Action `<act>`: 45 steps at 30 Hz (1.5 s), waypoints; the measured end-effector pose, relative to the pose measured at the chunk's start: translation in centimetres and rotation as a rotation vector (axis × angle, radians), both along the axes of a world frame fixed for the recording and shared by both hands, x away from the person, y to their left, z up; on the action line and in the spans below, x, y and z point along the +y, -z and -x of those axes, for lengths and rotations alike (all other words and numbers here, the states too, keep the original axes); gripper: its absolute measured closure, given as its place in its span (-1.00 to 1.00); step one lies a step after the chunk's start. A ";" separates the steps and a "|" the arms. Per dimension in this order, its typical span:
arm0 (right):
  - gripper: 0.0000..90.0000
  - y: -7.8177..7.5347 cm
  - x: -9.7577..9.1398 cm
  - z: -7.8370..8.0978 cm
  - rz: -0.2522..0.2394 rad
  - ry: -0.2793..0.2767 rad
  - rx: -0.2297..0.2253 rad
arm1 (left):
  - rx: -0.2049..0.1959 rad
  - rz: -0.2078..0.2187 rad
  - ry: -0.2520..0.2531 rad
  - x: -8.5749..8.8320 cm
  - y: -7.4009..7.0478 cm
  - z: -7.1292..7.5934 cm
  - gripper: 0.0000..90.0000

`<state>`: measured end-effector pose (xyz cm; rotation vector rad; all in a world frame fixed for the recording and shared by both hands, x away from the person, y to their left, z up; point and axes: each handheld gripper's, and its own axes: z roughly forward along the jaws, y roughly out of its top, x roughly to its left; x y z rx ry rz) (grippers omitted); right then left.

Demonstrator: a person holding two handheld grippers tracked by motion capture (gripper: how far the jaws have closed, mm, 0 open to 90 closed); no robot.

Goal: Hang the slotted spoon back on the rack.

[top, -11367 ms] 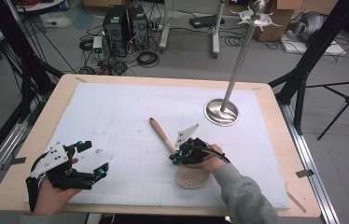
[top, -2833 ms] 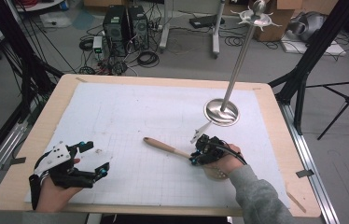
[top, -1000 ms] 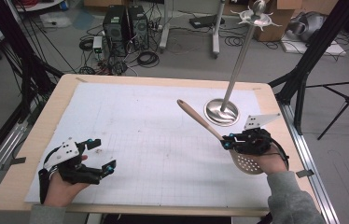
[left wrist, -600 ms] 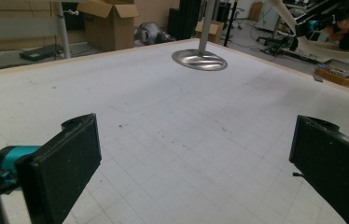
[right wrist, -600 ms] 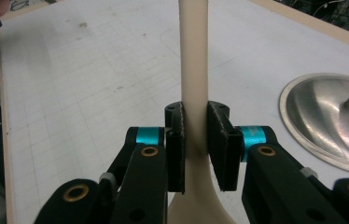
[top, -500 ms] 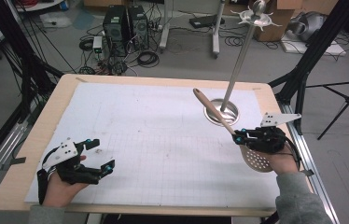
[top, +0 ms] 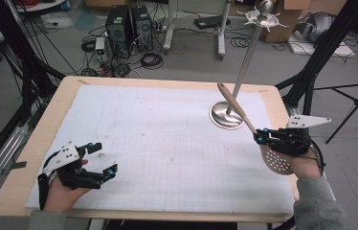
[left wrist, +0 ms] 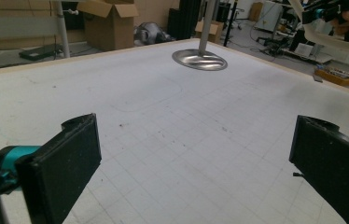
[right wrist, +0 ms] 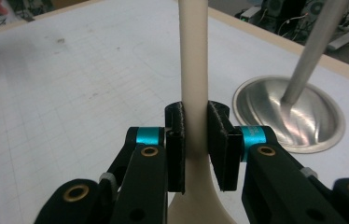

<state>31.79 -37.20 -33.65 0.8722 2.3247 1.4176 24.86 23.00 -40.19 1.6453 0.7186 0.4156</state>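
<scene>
Far left of the stand (top: 238,72), near the tabletop's (top: 167,96) front edge: left gripper (top: 101,160) resting low, fingers (left wrist: 65,158) wide apart and empty. Just right of the stand's base (top: 226,116): slotted spoon (top: 244,124) lifted clear of the tabletop, handle angled up toward the pole, perforated bowl hanging low by the hand. Right gripper (right wrist: 196,140) clamped on the handle just above the bowl, pads tight on both sides. Probably light, stiff and smooth; likely to pivot or slip in a narrow pinch. Best taken near the neck, as here, for control of the long handle.
</scene>
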 end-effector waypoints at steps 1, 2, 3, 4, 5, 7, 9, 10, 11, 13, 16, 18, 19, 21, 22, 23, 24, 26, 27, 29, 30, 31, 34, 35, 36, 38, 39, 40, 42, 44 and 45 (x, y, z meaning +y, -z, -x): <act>0.74 -0.1 -0.3 0.0 -0.010 0.008 -0.005 | 0.002 0.002 0.001 0.0 0.0 0.0 -0.95; 0.74 -0.1 -0.5 0.0 -0.016 0.011 -0.010 | 0.004 0.004 0.003 0.0 0.1 0.0 -0.95; 0.74 -0.2 -0.8 0.1 -0.022 0.017 -0.016 | 0.004 0.005 0.005 0.0 0.1 -0.1 -0.95; 0.74 -0.3 -1.0 0.1 -0.029 0.022 -0.020 | 0.005 0.005 0.005 0.0 0.1 -0.1 -0.95; 0.74 -0.4 -1.2 0.1 -0.036 0.030 -0.027 | 0.005 0.004 0.004 0.0 0.1 -0.1 -0.95; 0.74 -0.6 -1.6 0.1 -0.049 0.041 -0.030 | 0.005 0.005 0.004 0.0 0.1 -0.2 -0.95; 0.74 -0.9 -1.9 0.1 -0.057 0.051 -0.039 | 0.005 0.000 0.006 0.0 0.1 -0.2 -0.95; 0.74 -1.0 -2.0 0.1 -0.059 0.055 -0.043 | 0.007 0.003 0.006 -0.1 0.1 -0.2 -0.95; 0.74 -1.1 -2.2 0.1 -0.063 0.059 -0.048 | 0.008 0.004 0.007 -0.1 0.2 -0.2 -0.95; 0.74 -1.3 -2.4 0.1 -0.074 0.064 -0.058 | 0.008 0.005 0.007 -0.1 0.2 -0.3 -0.95; 0.74 -1.6 -2.8 0.2 -0.088 0.073 -0.063 | 0.007 0.004 0.007 -0.1 0.1 -0.2 -0.95; 0.74 -1.7 -3.0 0.3 -0.095 0.080 -0.069 | 0.007 0.005 0.006 -0.1 0.1 -0.2 -0.95; 0.74 -1.8 -3.1 0.3 -0.100 0.081 -0.071 | 0.007 0.007 0.005 -0.1 0.2 -0.2 -0.95; 0.74 -1.9 -3.3 0.3 -0.107 0.089 -0.081 | 0.007 0.005 0.006 -0.1 0.2 -0.2 -0.95; 0.74 -1.9 -3.4 0.3 -0.114 0.092 -0.078 | 0.006 0.004 0.005 -0.1 0.2 -0.2 -0.95; 0.74 -1.9 -3.5 0.3 -0.122 0.097 -0.080 | 0.006 0.003 0.006 0.0 0.2 -0.2 -0.95; 0.74 -2.0 -3.6 0.3 -0.129 0.102 -0.083 | 0.006 0.003 0.006 0.0 0.2 -0.2 -0.95; 0.74 -2.0 -3.9 0.3 -0.149 0.111 -0.087 | 0.009 0.008 0.001 0.0 0.2 -0.2 -0.95; 0.74 -2.0 -4.0 0.3 -0.159 0.113 -0.089 | 0.010 0.006 0.004 0.0 0.2 -0.2 -0.95; 0.74 -2.1 -4.1 0.3 -0.181 0.118 -0.092 | 0.008 0.006 0.002 0.0 0.3 -0.2 -0.95; 0.74 -2.1 -4.1 0.3 -0.192 0.117 -0.095 | 0.007 0.003 0.003 0.0 0.3 -0.2 -0.95; 0.74 -2.2 -4.1 0.4 -0.198 0.122 -0.098 | 0.007 0.003 0.002 0.0 0.2 -0.2 -0.95; 0.74 -2.3 -4.2 0.3 -0.209 0.134 -0.107 | 0.008 0.003 0.003 0.0 0.2 -0.1 -0.95; 0.73 -2.3 -4.3 0.3 -0.209 0.140 -0.112 | 0.008 0.003 0.002 0.0 0.2 -0.1 -0.95; 0.74 -2.3 -4.3 0.3 -0.212 0.139 -0.109 | 0.010 0.006 0.003 0.0 0.2 -0.1 -0.95; 0.74 -2.4 -4.4 0.3 -0.214 0.148 -0.115 | 0.010 0.005 0.003 0.0 0.3 -0.1 -0.95; 0.73 -2.4 -4.4 0.3 -0.215 0.153 -0.115 | 0.010 0.005 0.003 0.0 0.3 -0.2 -0.95; 0.74 -2.4 -4.5 0.3 -0.216 0.156 -0.120 | 0.010 0.004 0.003 0.0 0.3 -0.2 -0.95; 0.74 -2.5 -4.7 0.2 -0.225 0.160 -0.119 | 0.010 0.000 0.003 0.0 0.3 -0.2 -0.95; 0.74 -2.5 -4.9 0.1 -0.226 0.160 -0.111 | 0.011 0.000 0.004 -0.1 0.3 -0.2 -0.95; 0.74 -2.6 -5.0 0.1 -0.224 0.160 -0.111 | 0.012 0.001 0.004 -0.1 0.3 -0.2 -0.95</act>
